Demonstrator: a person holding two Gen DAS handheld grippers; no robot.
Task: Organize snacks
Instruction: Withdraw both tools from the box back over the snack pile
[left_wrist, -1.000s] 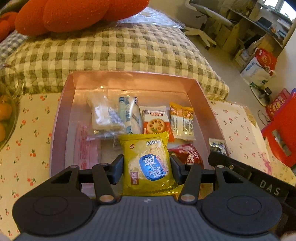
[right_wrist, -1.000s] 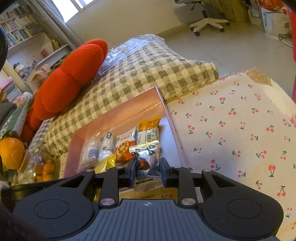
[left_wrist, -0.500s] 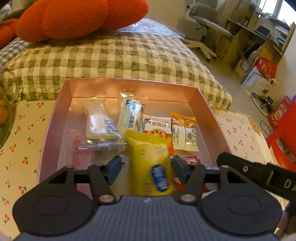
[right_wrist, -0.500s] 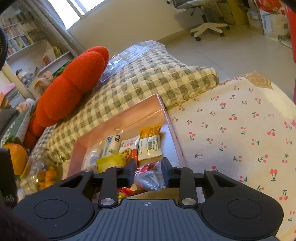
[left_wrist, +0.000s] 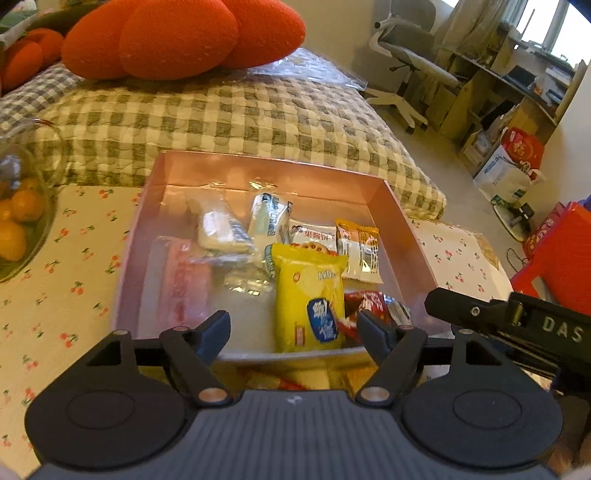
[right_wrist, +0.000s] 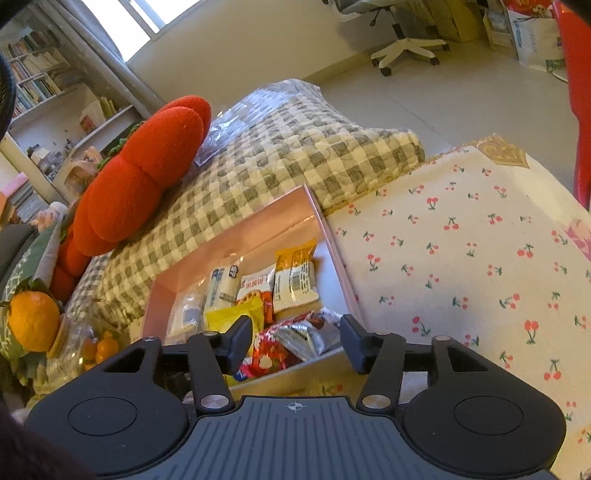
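Note:
A shallow pink box (left_wrist: 400, 236) (right_wrist: 332, 243) on the cherry-print cloth holds several snack packets. The yellow packet (left_wrist: 312, 299) (right_wrist: 231, 315) lies inside near the front wall, free of my left gripper (left_wrist: 293, 330), whose jaws are opening wide above that wall with nothing pressed between them. A silver packet (right_wrist: 308, 334) rests on a red packet (left_wrist: 367, 304) (right_wrist: 267, 356) in the box's front right corner. My right gripper (right_wrist: 295, 341) hovers over it, jaws opening, pads off the wrapper. The right tool's black body (left_wrist: 513, 321) shows in the left wrist view.
A glass bowl of oranges (left_wrist: 18, 221) (right_wrist: 92, 347) stands left of the box. Behind it lie a checked quilt (left_wrist: 236, 114) and an orange plush cushion (left_wrist: 177, 37) (right_wrist: 136, 177). A red stool (left_wrist: 561, 258) stands at the right. Cherry-print cloth (right_wrist: 461, 258) stretches right of the box.
Both grippers let go: the yellow packet dropped from the left jaws into the box, the silver packet from the right jaws onto the red one. Both jaws widened; the left drew back a little.

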